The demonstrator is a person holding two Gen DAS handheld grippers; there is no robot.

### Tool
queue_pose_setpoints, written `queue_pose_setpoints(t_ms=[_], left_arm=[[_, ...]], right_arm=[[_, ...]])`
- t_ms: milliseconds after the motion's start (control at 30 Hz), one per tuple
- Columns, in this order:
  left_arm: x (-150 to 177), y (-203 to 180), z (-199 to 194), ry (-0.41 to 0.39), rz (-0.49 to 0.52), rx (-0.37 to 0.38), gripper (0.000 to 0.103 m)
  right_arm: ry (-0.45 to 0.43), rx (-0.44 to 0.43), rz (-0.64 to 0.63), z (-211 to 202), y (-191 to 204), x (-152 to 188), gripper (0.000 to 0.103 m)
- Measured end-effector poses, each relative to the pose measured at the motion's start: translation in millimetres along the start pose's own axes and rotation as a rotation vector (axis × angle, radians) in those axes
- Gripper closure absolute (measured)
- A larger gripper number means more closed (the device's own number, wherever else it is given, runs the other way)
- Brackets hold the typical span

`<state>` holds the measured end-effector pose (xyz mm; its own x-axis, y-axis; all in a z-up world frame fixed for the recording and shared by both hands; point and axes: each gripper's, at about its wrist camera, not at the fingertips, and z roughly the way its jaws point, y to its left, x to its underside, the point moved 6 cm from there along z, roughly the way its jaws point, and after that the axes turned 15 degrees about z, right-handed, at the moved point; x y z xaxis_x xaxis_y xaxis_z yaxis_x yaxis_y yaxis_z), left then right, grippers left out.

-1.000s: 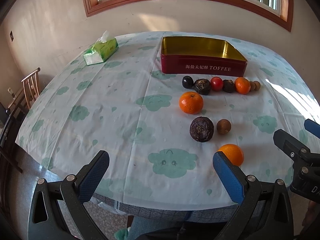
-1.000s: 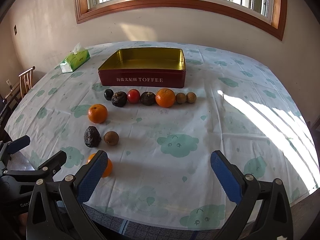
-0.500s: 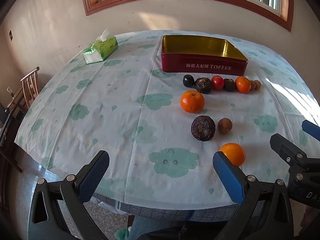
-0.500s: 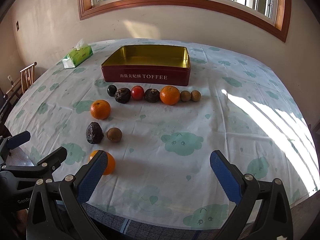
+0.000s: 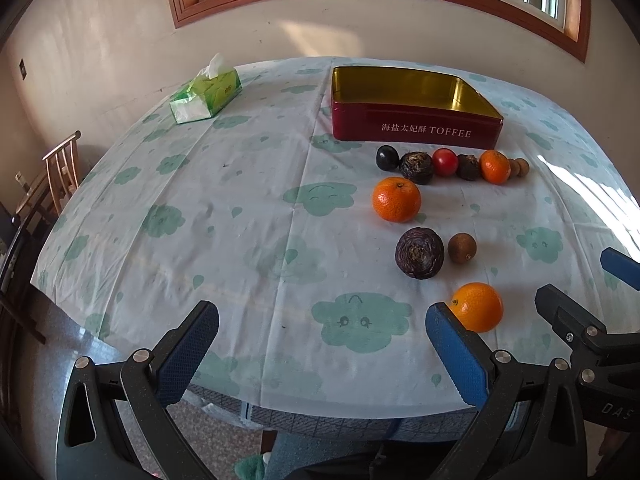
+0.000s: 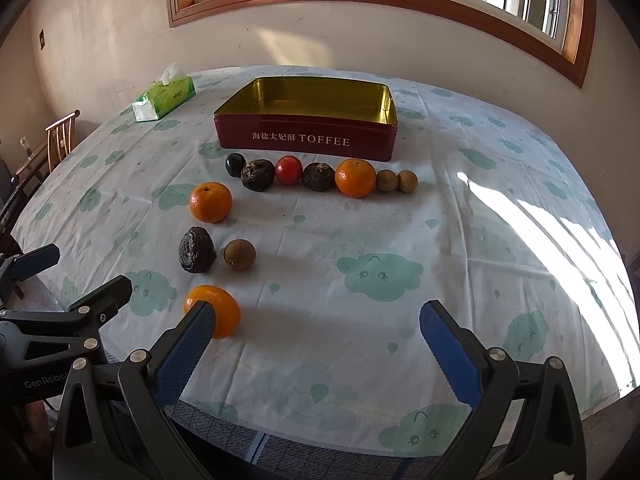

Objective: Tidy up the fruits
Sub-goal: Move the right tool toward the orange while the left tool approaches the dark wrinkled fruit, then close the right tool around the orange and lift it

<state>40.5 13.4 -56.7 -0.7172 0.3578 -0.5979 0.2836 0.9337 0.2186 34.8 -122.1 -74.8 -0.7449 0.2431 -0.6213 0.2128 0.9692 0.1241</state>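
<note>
A round table (image 6: 460,240) in a cloud-print cloth holds a red toffee tin (image 6: 308,136), lid off, gold inside bare. Just in front of it runs a row of seven fruits (image 6: 320,174) (dark ones, a red one, an orange, two small brown). Nearer lie an orange (image 6: 211,202), a dark wrinkled fruit (image 6: 196,250) beside a brown one (image 6: 239,254), and a second orange (image 5: 478,306) by the edge. The left gripper (image 5: 320,344) and right gripper (image 6: 316,344) hover low at the near edge, jaws spread wide, holding nothing. A tissue box (image 5: 206,94) sits far left.
</note>
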Motion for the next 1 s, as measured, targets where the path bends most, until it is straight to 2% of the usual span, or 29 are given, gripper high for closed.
queue_pose_setpoints(t_ms=[133,233,367,500,633,800,867,900,1000], left_arm=[[0.5,7.2,-0.5,-0.007,-0.009,0.004,0.000],[1.1,19.4,1.0,0.008,-0.008,-0.027,0.000],[6.6,32.4,3.2,0.054,0.002,-0.060,0.000],[10.1,34.7,5.7,0.068,-0.012,-0.044,0.000],[11.6,34.4,7.9,0.064,-0.035,-0.024,0.000],[13.7,35.1,11.0,0.084,-0.054,-0.004,0.000],[14.1,34.1,11.9,0.094,-0.054,0.002,0.000],[14.4,33.9,12.6,0.094,-0.058,0.007,0.000],[14.8,34.8,13.4,0.095,-0.057,0.005,0.000]], right_arm=[[0.005,-0.007,-0.017,1.4,4.8,2.7,0.003],[0.010,-0.020,-0.034,1.7,9.2,4.8,0.006],[0.042,-0.035,-0.061,7.9,16.8,10.1,0.017],[0.085,-0.062,-0.093,15.0,27.1,17.2,0.028],[0.113,-0.088,-0.138,19.3,40.8,21.6,0.033],[0.132,-0.107,-0.195,24.1,56.1,25.0,0.045],[0.141,-0.109,-0.213,28.3,60.5,26.7,0.047],[0.147,-0.108,-0.216,30.9,61.8,27.6,0.052],[0.171,-0.114,-0.216,37.5,62.7,30.8,0.058]])
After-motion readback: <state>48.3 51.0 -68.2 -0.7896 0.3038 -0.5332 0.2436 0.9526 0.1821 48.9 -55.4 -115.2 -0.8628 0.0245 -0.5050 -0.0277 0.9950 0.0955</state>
